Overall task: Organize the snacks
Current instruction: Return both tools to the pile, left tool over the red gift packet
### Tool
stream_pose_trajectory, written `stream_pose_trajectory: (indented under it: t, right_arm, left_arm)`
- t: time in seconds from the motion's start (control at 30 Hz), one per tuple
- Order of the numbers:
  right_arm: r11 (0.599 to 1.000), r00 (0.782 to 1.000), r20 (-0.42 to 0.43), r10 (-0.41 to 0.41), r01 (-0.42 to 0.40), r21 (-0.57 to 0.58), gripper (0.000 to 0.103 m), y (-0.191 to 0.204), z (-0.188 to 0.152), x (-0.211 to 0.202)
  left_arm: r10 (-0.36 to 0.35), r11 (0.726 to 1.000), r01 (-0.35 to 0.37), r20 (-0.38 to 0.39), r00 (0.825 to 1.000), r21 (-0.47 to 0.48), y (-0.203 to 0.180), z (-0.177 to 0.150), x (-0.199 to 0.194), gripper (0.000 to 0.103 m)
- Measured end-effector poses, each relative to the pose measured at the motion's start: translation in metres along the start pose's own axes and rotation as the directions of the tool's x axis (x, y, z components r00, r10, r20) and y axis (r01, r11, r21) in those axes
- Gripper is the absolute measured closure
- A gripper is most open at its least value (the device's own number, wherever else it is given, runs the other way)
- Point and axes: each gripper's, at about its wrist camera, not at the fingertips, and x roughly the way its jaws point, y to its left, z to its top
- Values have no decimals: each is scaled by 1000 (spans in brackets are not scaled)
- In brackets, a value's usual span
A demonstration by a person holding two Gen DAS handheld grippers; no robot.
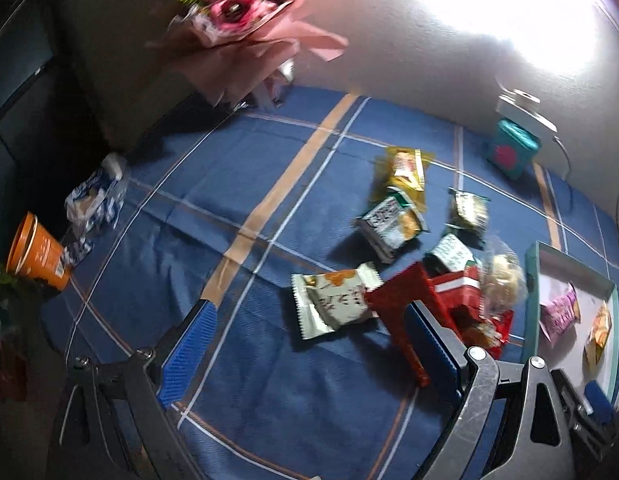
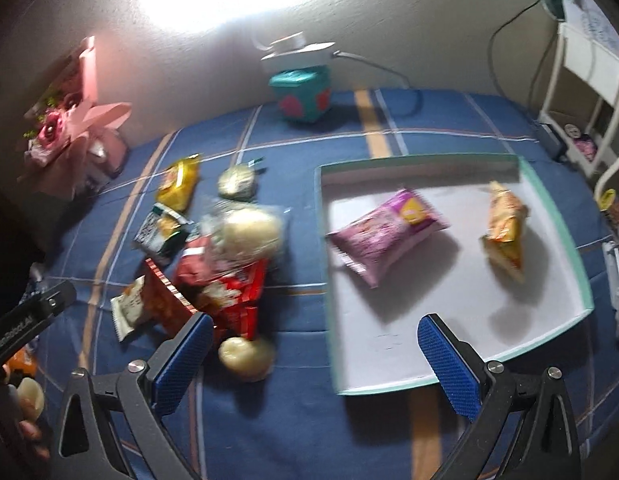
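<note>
Snacks are split up: two packets, a purple one [image 2: 387, 236] and an orange one [image 2: 505, 228], already lie in the tray [image 2: 581, 280] on the right; the loose pile [image 2: 221, 256] of roughly nine sits just left of it on the blue cloth [image 2: 293, 420]; left gripper [image 1: 305, 356] and right gripper [image 2: 317, 360] are both spread wide, nothing between the fingers.

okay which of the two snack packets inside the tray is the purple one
The purple packet is the one lying toward the tray's left side in the right wrist view; the other, further right, is orange-yellow.
</note>
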Motion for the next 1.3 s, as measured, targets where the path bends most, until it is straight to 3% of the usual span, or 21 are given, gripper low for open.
stream_pose_trajectory:
  t: [0.27,0.43,0.63,0.9,1.1,1.27,1.3]
  right_arm:
    - [998,994,-106,25,-30,-52,0,35,-10,30]
    - [995,987,-159,3,-19,-95,6,42,-18,49]
    - [995,975,-221,18,-40,-95,8,40,-27,71]
    - [985,969,-248,-10,-33,-167,9,53,-37,82]
    - [984,960,-279,-6,-43,-170,10,55,-45,90]
    - [982,956,-292,-9,-47,-186,10,59,-49,97]
    - [981,956,-293,-12,-46,-189,10,60,-50,97]
  left_arm:
    - [-38,999,36,-84,996,-27,4,-4,21,9]
    - [-85,996,78,-152,985,-48,-4,-8,38,9]
    - [-166,984,144,-237,957,-108,-11,-13,62,9]
    - [-301,952,267,-286,910,-151,-31,-15,81,9]
    - [-345,938,316,-319,883,-142,-48,-12,98,9]
    - [-357,934,335,-322,877,-125,-58,-12,108,10]
    - [-353,936,331,-328,876,-125,-60,-12,111,14]
